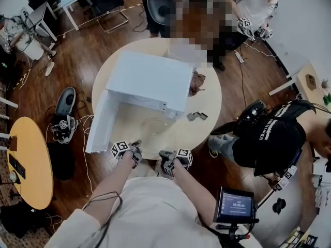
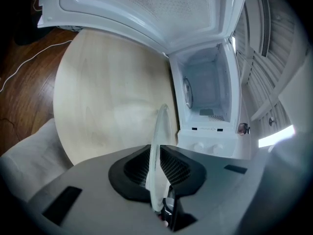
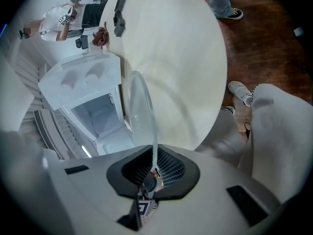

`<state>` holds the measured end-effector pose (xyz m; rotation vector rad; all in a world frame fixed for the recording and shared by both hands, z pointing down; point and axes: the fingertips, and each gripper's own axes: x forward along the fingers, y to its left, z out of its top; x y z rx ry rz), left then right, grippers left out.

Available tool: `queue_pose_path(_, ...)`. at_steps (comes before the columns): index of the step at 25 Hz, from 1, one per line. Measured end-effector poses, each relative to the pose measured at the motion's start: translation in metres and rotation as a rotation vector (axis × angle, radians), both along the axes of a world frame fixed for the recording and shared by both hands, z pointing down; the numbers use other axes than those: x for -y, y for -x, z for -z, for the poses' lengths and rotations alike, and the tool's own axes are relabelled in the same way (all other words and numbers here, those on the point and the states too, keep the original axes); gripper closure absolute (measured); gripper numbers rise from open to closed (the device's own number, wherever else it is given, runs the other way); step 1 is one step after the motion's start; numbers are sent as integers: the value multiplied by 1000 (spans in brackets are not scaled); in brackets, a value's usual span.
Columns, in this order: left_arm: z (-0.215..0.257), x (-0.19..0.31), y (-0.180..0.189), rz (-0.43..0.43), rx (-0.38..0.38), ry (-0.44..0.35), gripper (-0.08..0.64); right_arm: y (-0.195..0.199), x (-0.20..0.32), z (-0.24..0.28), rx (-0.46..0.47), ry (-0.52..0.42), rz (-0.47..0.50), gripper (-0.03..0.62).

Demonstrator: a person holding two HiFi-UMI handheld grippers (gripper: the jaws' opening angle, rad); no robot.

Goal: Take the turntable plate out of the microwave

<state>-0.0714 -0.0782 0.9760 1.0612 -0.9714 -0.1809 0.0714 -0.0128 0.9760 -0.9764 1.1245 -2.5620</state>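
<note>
Head view: turntable plate already out of microwave, held over worktop just in front; left tool & right tool both clamp its near rim; next prob. lower flat, gently, then release.

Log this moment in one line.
turntable plate: outside microwave, over table | left tool: shut on it | right tool: shut on it | door: open
</note>
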Motion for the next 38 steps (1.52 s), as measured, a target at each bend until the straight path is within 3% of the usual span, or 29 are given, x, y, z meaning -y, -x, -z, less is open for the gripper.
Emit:
queue_pose_path(6, 0, 1, -1, -37, 14, 1, 522, -1, 0, 2, 14, -5, -9, 561)
queue_pose_path(11, -1, 5, -2, -156, 133, -20, 496, -1, 4, 2, 16, -8, 9, 562)
queue_pose_path(26, -6, -14, 2, -335, 273, -16, 464, -4, -2, 1, -31, -14, 72, 563)
queue_pose_path(33, -5, -18, 12, -485, 446, -32, 453, -9, 1, -5, -72, -30, 108, 563)
queue_pose_path(38, 9, -11, 18, -488, 489, -63, 453, -17, 3, -10, -90, -32, 131, 562)
